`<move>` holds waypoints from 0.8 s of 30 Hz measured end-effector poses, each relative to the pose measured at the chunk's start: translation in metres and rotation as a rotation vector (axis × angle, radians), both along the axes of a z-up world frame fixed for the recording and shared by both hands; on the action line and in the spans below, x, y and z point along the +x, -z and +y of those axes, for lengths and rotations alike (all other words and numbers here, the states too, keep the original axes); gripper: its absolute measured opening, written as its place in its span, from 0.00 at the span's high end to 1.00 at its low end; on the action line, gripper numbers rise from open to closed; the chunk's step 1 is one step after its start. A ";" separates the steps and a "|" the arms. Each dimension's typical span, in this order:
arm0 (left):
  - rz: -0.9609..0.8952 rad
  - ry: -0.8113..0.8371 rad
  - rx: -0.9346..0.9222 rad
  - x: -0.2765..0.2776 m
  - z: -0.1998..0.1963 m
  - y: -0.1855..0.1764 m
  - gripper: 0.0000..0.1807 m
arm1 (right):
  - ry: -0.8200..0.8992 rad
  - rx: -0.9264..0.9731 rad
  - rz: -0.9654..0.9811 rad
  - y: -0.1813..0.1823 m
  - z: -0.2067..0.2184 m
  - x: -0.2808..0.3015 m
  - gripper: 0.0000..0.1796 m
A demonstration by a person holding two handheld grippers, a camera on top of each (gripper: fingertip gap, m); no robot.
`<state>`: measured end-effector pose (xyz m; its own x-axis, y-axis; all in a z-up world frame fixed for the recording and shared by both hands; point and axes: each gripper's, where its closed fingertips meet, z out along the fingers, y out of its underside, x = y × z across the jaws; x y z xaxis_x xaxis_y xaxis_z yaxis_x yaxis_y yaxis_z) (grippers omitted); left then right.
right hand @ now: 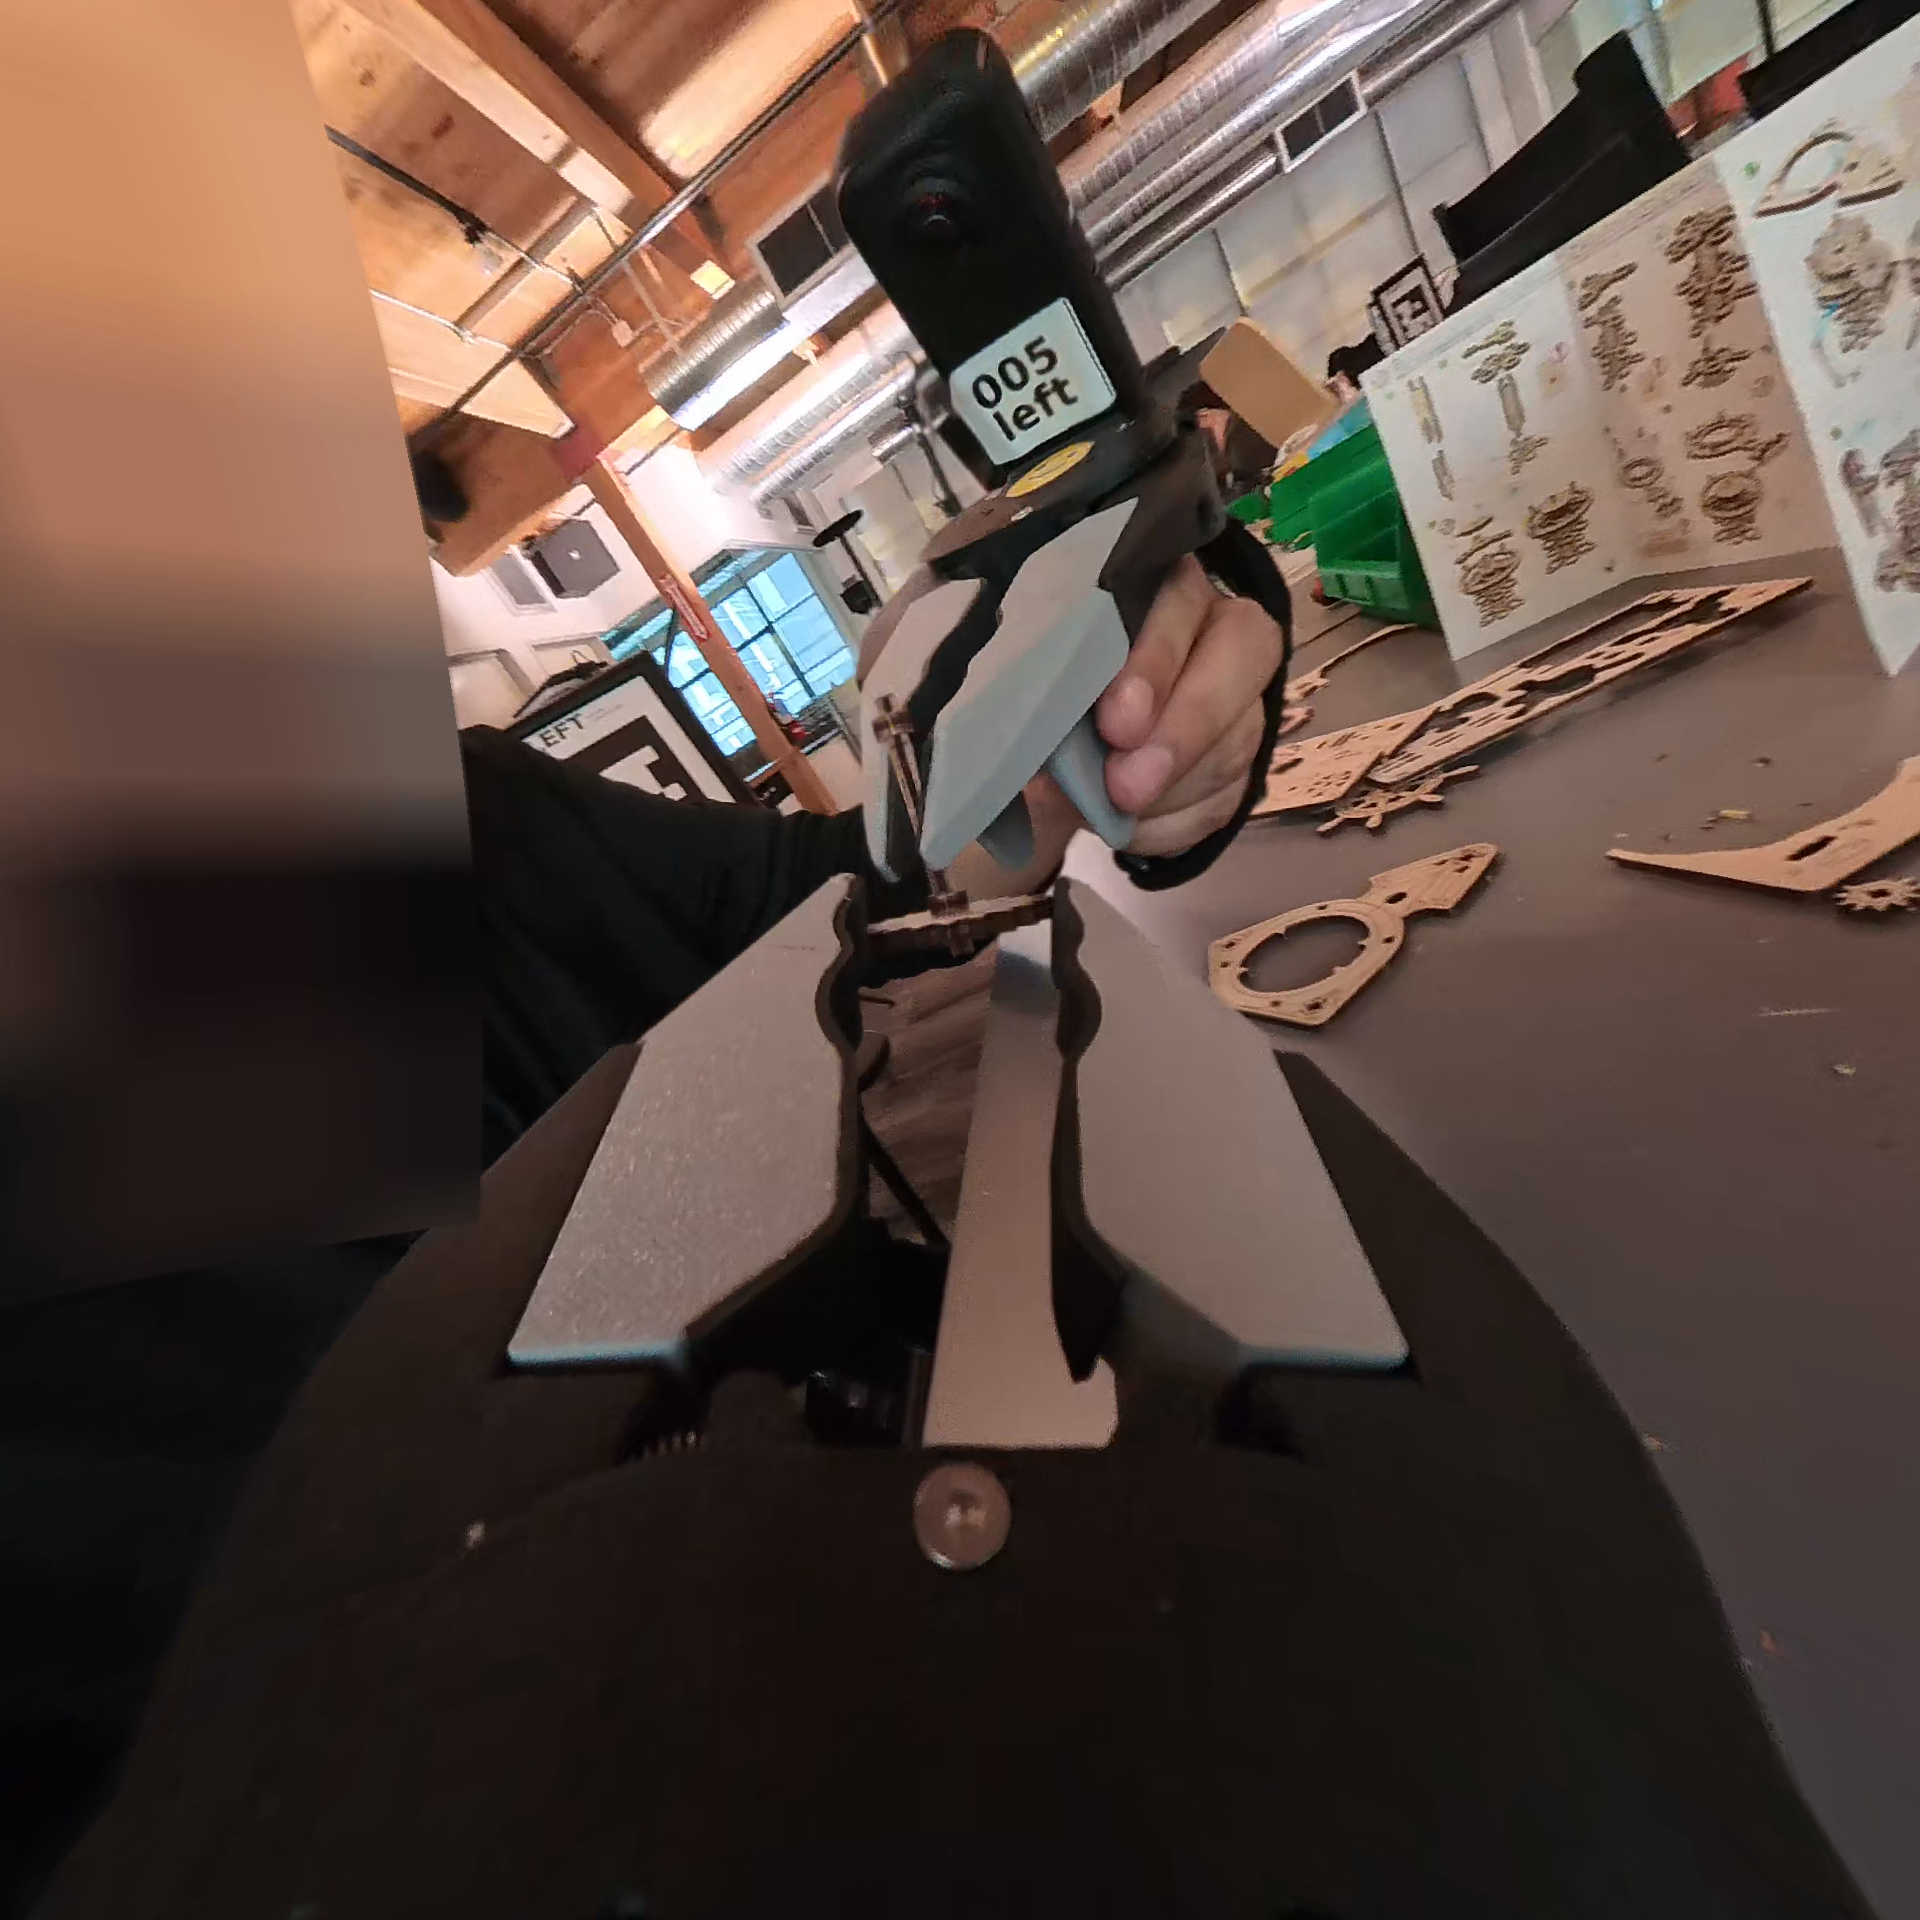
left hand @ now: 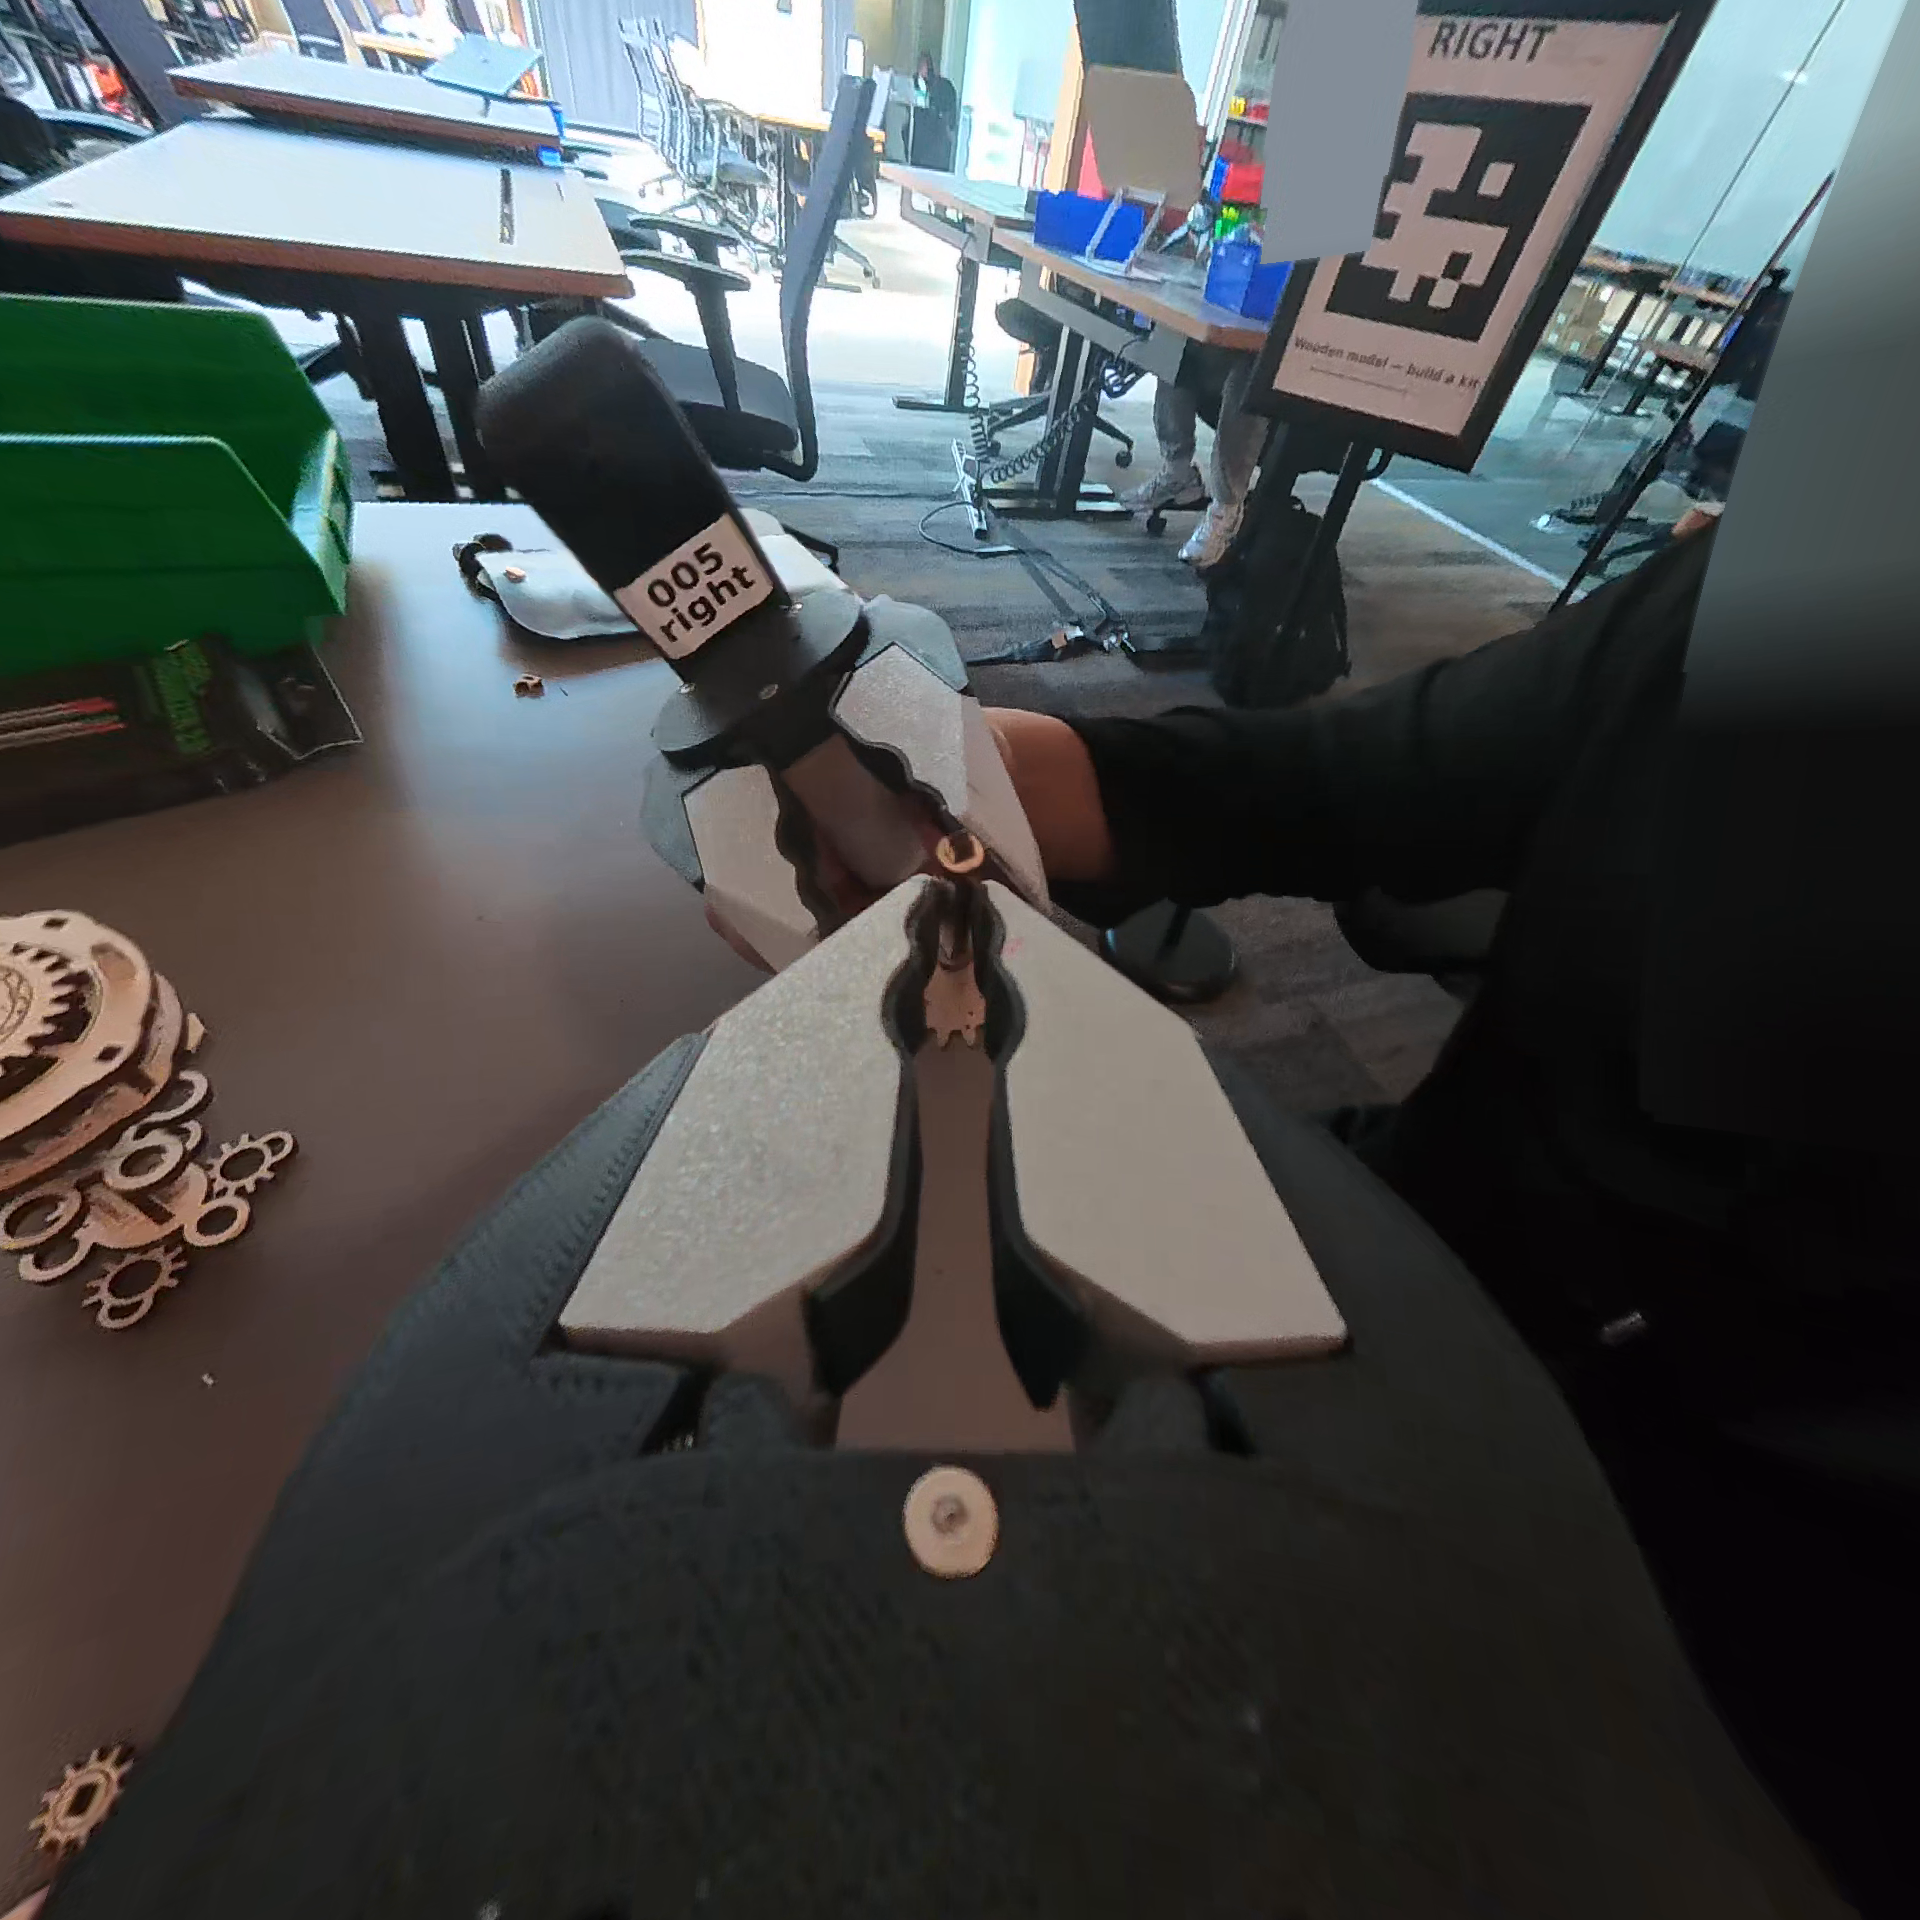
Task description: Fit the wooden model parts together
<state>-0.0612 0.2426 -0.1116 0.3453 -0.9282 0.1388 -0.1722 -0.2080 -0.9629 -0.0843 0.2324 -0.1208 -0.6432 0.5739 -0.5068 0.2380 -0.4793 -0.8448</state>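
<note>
My left gripper [left hand: 951, 909] is shut on a thin wooden pin [left hand: 953, 997] that lies along the gap between its fingers. In the right wrist view this gripper [right hand: 906, 857] points down with the pin [right hand: 897, 769] upright. My right gripper [right hand: 958, 914] is shut on a small flat round wooden part [right hand: 961, 923] held level between its tips. The pin's lower end meets the middle of this part. In the left wrist view the right gripper [left hand: 935, 852] faces mine, tip to tip, with the round part [left hand: 958, 854] at its tips. Both are held off the table's edge.
A stacked wooden gear assembly [left hand: 73, 1039] and loose gears [left hand: 156, 1226] lie at the left of the dark table [left hand: 416, 935]. Green bins [left hand: 156, 468] stand behind. Cut wooden sheets [right hand: 1507, 707], a ring-holed plate [right hand: 1340, 945] and upright instruction sheets [right hand: 1610, 416] are on the right. Only a small space, under 4 cm, lies between the two pairs of fingers. The right tips stand about 15 cm off the stacked wooden gear assembly [left hand: 73, 1039].
</note>
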 end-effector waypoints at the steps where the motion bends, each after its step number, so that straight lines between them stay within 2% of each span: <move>1: -0.002 -0.010 -0.008 -0.002 0.002 0.003 0.98 | 0.016 0.014 -0.008 0.003 0.002 -0.002 0.82; 4: 0.017 -0.045 -0.033 -0.008 0.008 0.015 0.99 | 0.057 0.037 -0.053 0.015 0.007 -0.008 0.82; 6: 0.012 -0.096 -0.143 -0.014 0.017 0.024 0.99 | 0.094 0.020 -0.111 0.023 0.016 -0.013 0.82; 9: -0.107 -0.127 -0.313 -0.025 0.029 0.029 0.99 | 0.190 0.038 -0.136 0.021 0.035 -0.010 0.81; 11: -0.109 -0.158 -0.383 -0.035 0.037 0.043 0.99 | 0.286 0.156 -0.202 0.030 0.046 -0.002 0.84; 13: -0.161 -0.153 -0.455 -0.038 0.038 0.049 0.99 | 0.373 0.334 -0.334 0.054 0.052 0.005 0.81; 16: -0.348 -0.088 -0.548 -0.037 0.037 0.037 0.99 | 0.437 0.553 -0.473 0.084 0.042 0.010 0.79; 18: -0.479 -0.034 -0.594 -0.038 0.036 0.026 0.99 | 0.461 0.663 -0.514 0.095 0.035 0.010 0.82; 20: -0.553 -0.008 -0.623 -0.039 0.035 0.021 0.99 | 0.497 0.707 -0.521 0.099 0.033 0.007 0.83; 24: -0.638 0.030 -0.662 -0.040 0.033 0.014 0.99 | 0.430 0.709 -0.582 0.113 0.022 0.000 0.81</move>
<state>-0.1011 0.2758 -0.1260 -0.0022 -0.5990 0.8007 0.3370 -0.7543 -0.5634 -0.0845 0.2548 -0.2333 -0.0725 0.9891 -0.1280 0.6286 -0.0543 -0.7758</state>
